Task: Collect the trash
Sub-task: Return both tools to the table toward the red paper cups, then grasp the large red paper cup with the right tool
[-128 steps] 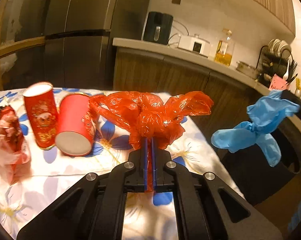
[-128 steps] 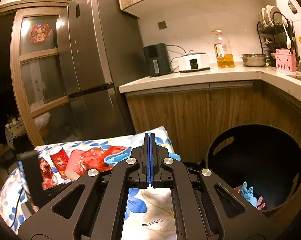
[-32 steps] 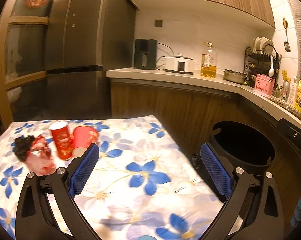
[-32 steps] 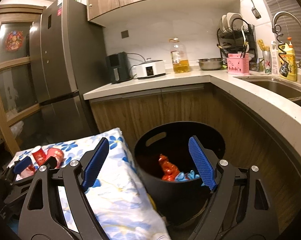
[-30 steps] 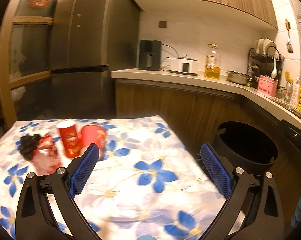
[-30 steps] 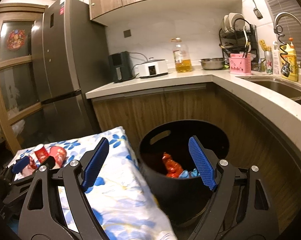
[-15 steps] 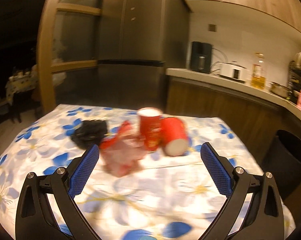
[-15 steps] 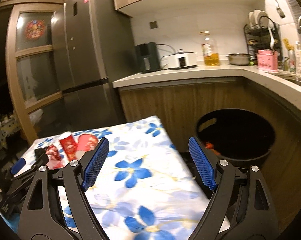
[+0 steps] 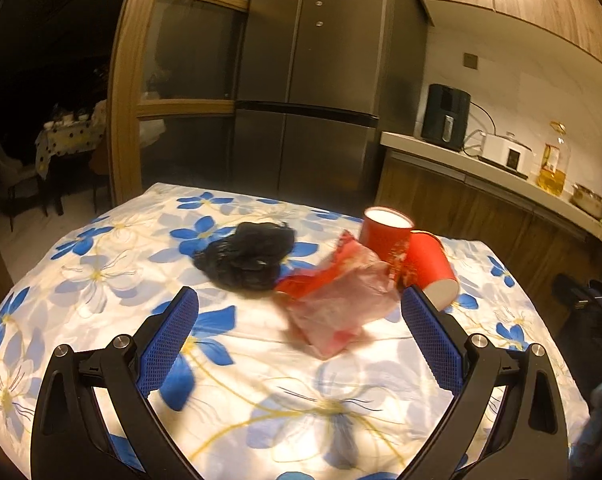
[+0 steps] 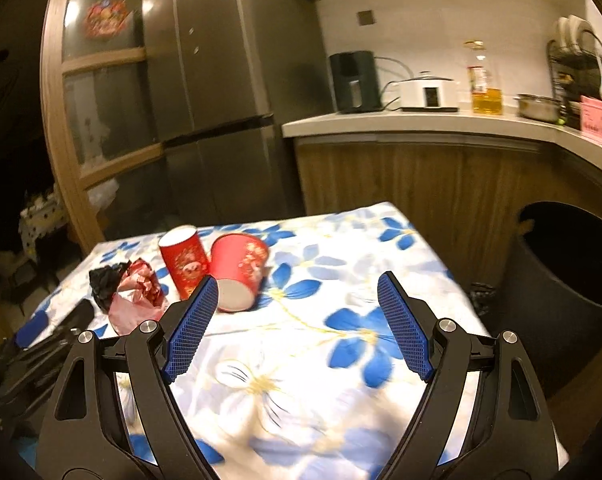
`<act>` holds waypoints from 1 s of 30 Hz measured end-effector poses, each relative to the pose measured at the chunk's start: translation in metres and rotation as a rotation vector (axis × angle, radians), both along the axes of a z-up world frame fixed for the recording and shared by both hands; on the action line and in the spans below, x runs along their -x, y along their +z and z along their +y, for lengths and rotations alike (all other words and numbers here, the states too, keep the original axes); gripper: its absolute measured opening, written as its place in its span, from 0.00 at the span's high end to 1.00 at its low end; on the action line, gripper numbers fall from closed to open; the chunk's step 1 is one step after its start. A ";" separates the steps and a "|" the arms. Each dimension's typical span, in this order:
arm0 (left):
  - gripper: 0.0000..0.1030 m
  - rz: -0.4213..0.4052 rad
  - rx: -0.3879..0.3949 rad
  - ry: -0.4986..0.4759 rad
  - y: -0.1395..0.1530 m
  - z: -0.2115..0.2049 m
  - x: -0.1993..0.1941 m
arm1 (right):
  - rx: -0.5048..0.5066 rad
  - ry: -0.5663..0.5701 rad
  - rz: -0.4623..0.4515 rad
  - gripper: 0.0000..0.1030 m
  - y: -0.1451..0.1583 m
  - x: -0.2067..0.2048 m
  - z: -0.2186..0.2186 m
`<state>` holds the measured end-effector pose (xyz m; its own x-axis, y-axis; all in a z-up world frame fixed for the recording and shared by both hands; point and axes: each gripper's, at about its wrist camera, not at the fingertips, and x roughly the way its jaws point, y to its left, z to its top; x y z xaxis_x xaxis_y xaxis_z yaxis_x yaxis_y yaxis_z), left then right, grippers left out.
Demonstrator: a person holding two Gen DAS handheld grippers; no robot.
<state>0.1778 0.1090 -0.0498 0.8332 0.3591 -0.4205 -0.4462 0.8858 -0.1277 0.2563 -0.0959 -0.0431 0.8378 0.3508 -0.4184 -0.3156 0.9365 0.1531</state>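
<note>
On the flowered tablecloth (image 9: 101,276) lie a crumpled black bag (image 9: 247,256), a pink and red plastic wrapper (image 9: 337,300), an upright red paper cup (image 9: 383,240) and a red cup on its side (image 9: 431,270). My left gripper (image 9: 299,340) is open and empty, just short of the wrapper. My right gripper (image 10: 297,328) is open and empty above the table; the tipped cup (image 10: 239,274), upright cup (image 10: 183,260), wrapper (image 10: 135,296) and black bag (image 10: 105,284) lie ahead to its left. The left gripper (image 10: 41,332) shows at that view's left edge.
A black trash bin (image 10: 565,276) stands off the table's right side by the wooden counter (image 10: 421,176). A steel fridge (image 9: 309,92) stands behind the table. An air fryer, rice cooker, oil bottle and dish rack sit on the counter.
Both grippers let go of their trash into the bin and swung back left over the table. The left one has come nearer the wrapper and black bag.
</note>
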 end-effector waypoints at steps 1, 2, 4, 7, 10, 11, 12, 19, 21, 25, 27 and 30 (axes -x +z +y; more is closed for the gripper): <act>0.06 -0.004 0.008 0.004 0.000 0.004 0.002 | 0.005 0.009 0.008 0.22 -0.002 -0.005 0.006; 0.06 -0.008 0.013 0.007 0.000 0.007 0.004 | 0.011 0.019 0.012 0.22 -0.005 -0.011 0.014; 0.06 -0.016 0.015 0.017 0.001 0.013 0.008 | 0.023 0.040 0.026 0.22 -0.010 -0.022 0.027; 0.06 -0.024 0.018 0.022 0.002 0.020 0.012 | 0.039 0.062 0.062 0.22 -0.019 -0.040 0.047; 0.06 -0.032 0.043 0.016 0.002 0.025 0.014 | 0.059 0.069 0.080 0.22 -0.025 -0.054 0.062; 0.06 -0.032 0.047 0.013 0.001 0.027 0.014 | 0.061 0.071 0.084 0.22 -0.027 -0.057 0.065; 0.06 -0.030 0.049 0.009 -0.001 0.028 0.014 | 0.062 0.071 0.091 0.22 -0.029 -0.061 0.068; 0.06 -0.022 0.071 -0.008 -0.006 0.035 0.009 | 0.056 0.074 0.136 0.27 -0.037 -0.080 0.083; 0.06 -0.024 0.071 -0.009 -0.006 0.036 0.008 | 0.049 0.074 0.149 0.29 -0.039 -0.085 0.084; 0.06 -0.021 0.075 -0.009 -0.007 0.036 0.008 | 0.047 0.094 0.177 0.34 -0.044 -0.092 0.091; 0.06 -0.021 0.074 -0.008 -0.006 0.036 0.008 | 0.050 0.102 0.191 0.41 -0.047 -0.094 0.093; 0.06 -0.021 0.072 -0.007 -0.005 0.036 0.007 | 0.045 0.109 0.192 0.44 -0.048 -0.093 0.093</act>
<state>0.1703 0.1455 -0.0553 0.8444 0.3225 -0.4278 -0.4364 0.8772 -0.2002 0.3497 -0.0029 -0.0907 0.6990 0.4127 -0.5840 -0.3845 0.9055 0.1796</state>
